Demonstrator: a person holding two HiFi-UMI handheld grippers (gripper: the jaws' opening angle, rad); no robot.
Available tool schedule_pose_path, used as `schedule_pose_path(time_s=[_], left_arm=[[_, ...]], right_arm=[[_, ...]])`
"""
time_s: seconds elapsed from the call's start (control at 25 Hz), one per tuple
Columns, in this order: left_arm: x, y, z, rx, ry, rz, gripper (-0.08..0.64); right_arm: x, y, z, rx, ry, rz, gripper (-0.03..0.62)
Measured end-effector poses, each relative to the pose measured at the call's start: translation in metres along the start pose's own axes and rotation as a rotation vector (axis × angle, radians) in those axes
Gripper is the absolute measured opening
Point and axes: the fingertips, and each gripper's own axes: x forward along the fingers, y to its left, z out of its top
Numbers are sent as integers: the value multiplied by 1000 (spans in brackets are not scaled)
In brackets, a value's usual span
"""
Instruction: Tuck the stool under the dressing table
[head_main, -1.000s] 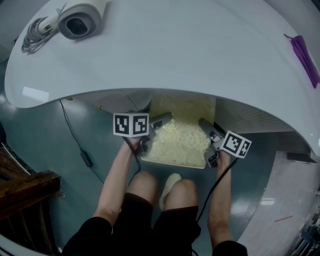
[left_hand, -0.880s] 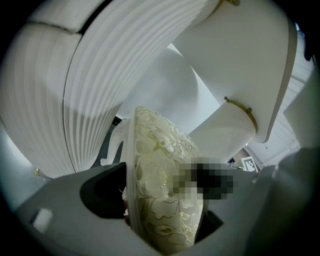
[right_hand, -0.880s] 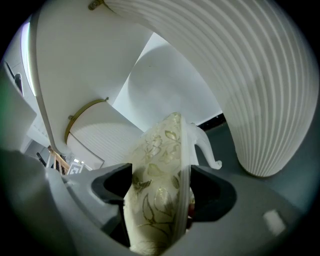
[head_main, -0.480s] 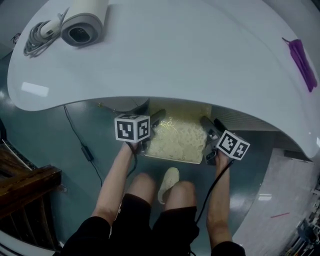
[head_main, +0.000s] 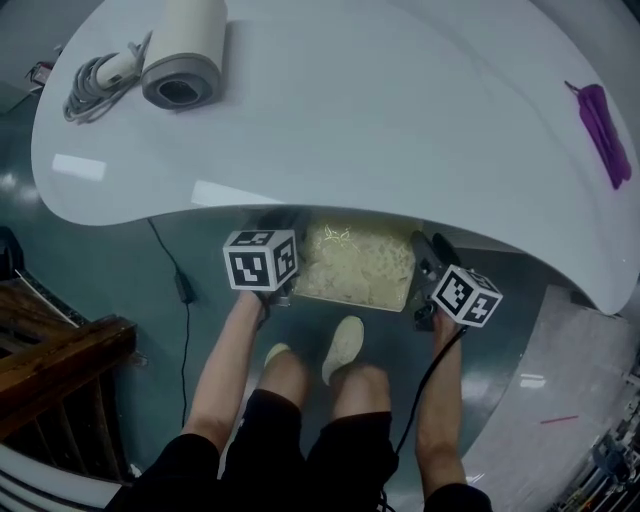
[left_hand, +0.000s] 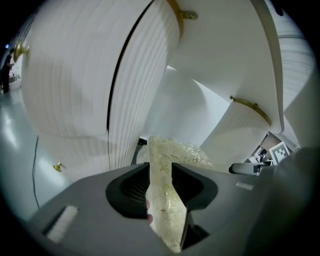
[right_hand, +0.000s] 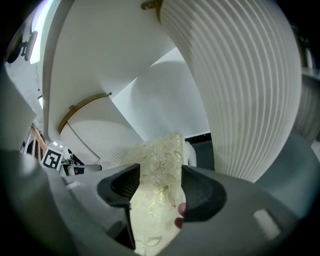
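Observation:
The stool (head_main: 355, 265), with a cream floral cushion, stands on the floor, most of it beneath the white dressing table (head_main: 400, 120). My left gripper (head_main: 282, 290) is at its left side and my right gripper (head_main: 428, 262) at its right side, their tips partly hidden by the table edge. In the left gripper view the jaws (left_hand: 161, 177) are closing with the cushion edge (left_hand: 167, 200) filling the gap between them. In the right gripper view the jaws (right_hand: 160, 182) are closing too, with the cushion (right_hand: 155, 195) between the pads.
Ribbed white pedestals (left_hand: 75, 90) (right_hand: 240, 90) flank the space under the table. On the tabletop lie a grey-white appliance (head_main: 185, 60) with its cord (head_main: 100, 75) and a purple item (head_main: 605, 130). A cable (head_main: 185, 300) runs over the floor; wooden furniture (head_main: 50, 360) stands left. The person's feet (head_main: 345, 345) are behind the stool.
The stool has gone further beneath the table, with less cushion showing. Both grippers moved with it toward the table edge, staying at its sides.

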Motion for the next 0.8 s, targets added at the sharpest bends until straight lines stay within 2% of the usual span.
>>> schedule_pose_path(time_s=[0.28,0.8], left_arm=[[-47,-29,28,62,-29,-7,102],[-146,-65,63,84,-12,-3,43]], right_arm=[[-36,37,26,-103,-25,-33,193],[-129,112,55,-216,-22,-97,84]])
